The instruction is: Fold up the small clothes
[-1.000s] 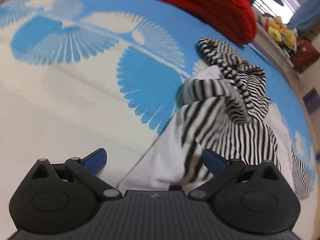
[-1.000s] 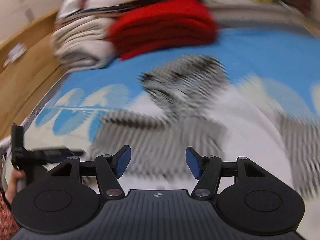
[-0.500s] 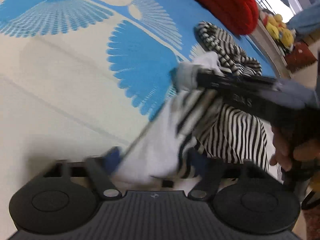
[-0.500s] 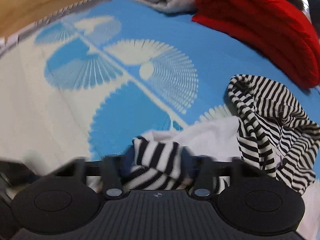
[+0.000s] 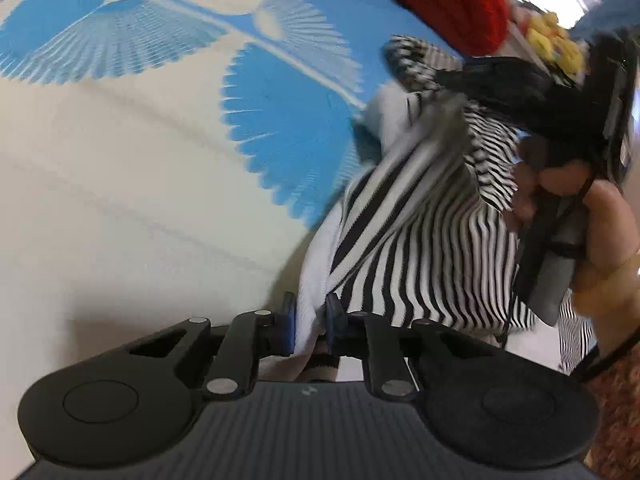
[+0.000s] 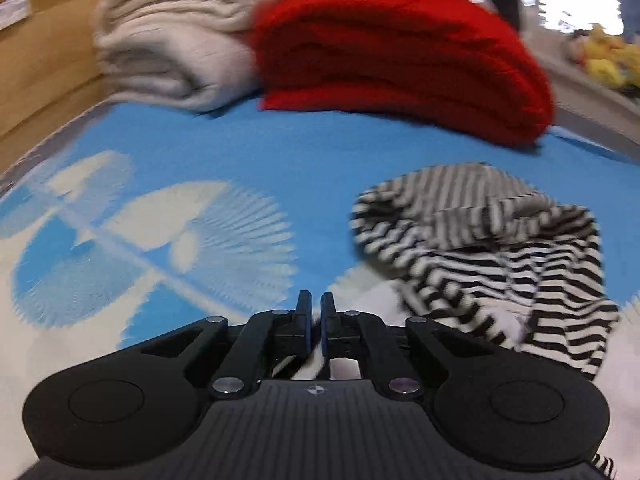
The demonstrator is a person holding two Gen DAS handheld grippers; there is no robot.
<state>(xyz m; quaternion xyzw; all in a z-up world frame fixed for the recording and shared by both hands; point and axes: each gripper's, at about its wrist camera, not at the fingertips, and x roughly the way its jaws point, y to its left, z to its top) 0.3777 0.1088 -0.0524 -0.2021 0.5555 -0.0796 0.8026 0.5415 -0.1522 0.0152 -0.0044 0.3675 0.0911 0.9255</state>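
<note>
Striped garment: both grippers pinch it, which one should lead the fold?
Probably left. The left gripper is shut on the striped garment at its white edge, fabric clearly between the jaws. The right gripper is shut too, but only a sliver shows there.

Left hand-held gripper (image 5: 310, 322) clamped on striped cloth (image 5: 420, 248). Right hand-held gripper (image 6: 316, 320) nearly closed, pinching cloth too; right hand (image 5: 600, 216) wrapped around its handle.
</note>
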